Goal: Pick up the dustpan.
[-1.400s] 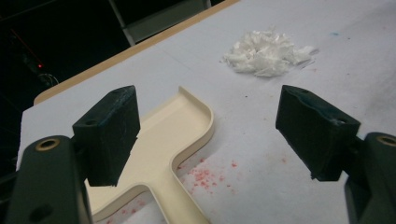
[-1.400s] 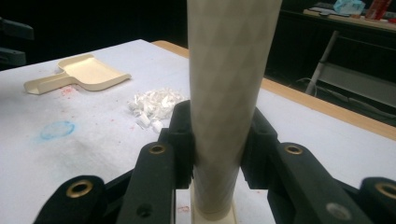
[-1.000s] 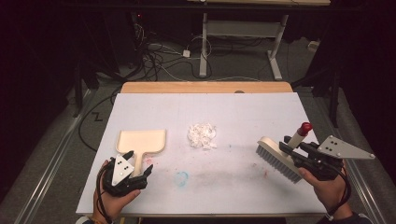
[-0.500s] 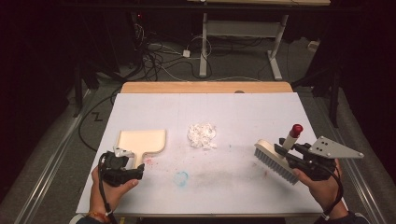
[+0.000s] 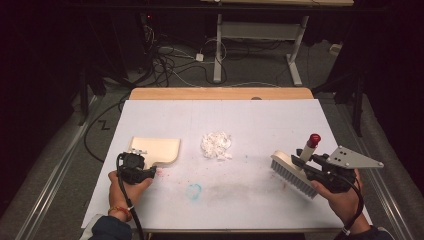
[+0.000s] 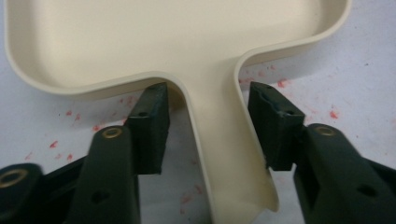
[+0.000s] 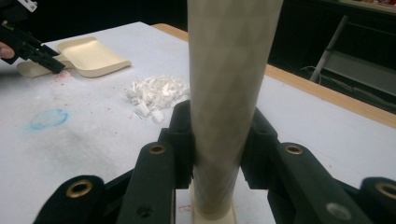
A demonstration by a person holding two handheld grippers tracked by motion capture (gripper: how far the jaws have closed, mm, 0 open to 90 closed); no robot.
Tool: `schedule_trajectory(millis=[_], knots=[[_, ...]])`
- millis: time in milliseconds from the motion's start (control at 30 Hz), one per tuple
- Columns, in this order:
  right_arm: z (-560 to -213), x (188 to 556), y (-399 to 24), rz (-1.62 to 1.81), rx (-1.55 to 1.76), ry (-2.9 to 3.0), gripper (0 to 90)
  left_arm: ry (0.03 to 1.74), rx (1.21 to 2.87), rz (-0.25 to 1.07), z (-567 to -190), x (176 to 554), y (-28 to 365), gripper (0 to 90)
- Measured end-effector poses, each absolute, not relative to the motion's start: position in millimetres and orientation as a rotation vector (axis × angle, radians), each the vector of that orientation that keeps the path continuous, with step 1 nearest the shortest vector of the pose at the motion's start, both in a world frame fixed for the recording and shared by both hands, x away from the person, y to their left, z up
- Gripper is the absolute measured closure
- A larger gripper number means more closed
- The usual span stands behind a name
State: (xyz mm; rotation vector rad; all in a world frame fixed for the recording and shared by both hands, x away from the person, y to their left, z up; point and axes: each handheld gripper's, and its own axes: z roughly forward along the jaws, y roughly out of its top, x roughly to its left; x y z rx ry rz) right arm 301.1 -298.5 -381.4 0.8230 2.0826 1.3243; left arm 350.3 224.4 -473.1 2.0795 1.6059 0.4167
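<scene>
Now your left gripper [image 6: 208,128] has just been closing around the dustpan's handle [image 6: 224,154], one pad touching, the other just off it, at the near left. Your right gripper [image 7: 217,140] pinches the brush [image 5: 292,172] by its handle at the near right. Farther in, white scraps [image 5: 216,145] lie mid-table [image 5: 260,115], near the dustpan [image 5: 155,150].

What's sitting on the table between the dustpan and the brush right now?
In the high view, a small pile of white shreds lies between the dustpan and the brush, nearer the dustpan. A faint blue mark sits lower on the table.
</scene>
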Motion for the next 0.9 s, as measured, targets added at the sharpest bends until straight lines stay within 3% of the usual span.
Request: schedule_trajectory(millis=[100, 467, 900], knots=[[-382, 302, -299, 1.358, 0.829, 2.091, 70.4, 1.589, 2.091, 0.408, -473, 356, 226, 63.5], [-381, 305, -300, 1.343, 0.834, 2.088, 70.5, 1.497, 2.152, 0.396, -468, 364, 228, 64.0], [-381, 306, -304, 1.333, 0.856, 2.071, 70.5, 1.298, 2.296, 0.363, -450, 326, 219, 64.0]])
